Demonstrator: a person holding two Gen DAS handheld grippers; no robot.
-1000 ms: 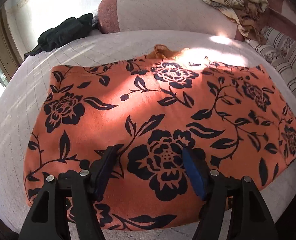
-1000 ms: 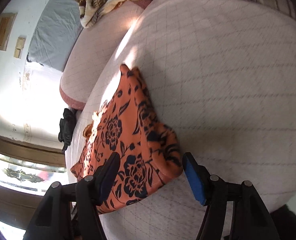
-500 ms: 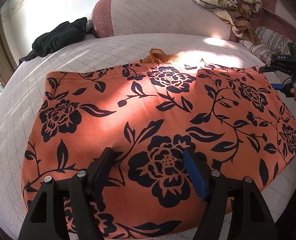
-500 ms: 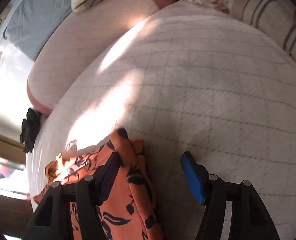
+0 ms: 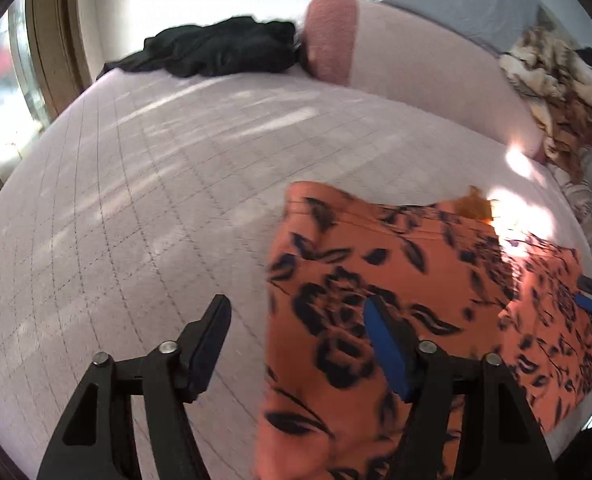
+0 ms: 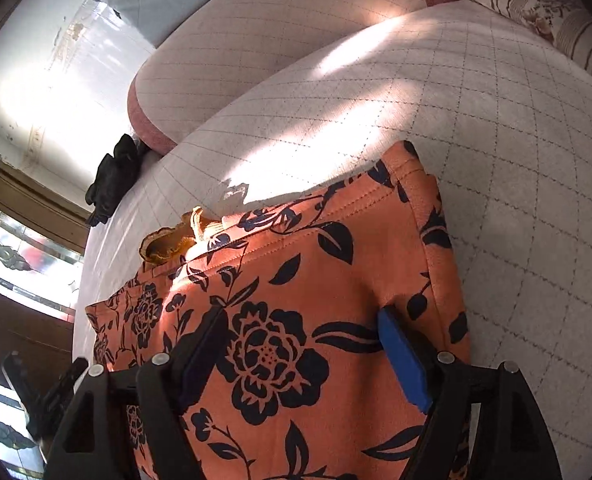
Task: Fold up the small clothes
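Left gripper (image 5: 296,340) shifted off garment (image 5: 416,300); seemingly unlabelled.

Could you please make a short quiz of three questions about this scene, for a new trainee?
1. True or false: the left gripper has its jaws closed on the orange floral garment.
2. What dark item lies at the far edge of the quilted bed, beside the pink bolster?
3. Over what does the right gripper hover: A) bare quilt, B) the orange floral garment, C) the striped pillow?

Key:
1. False; the jaws are open, holding nothing.
2. A black garment.
3. B.
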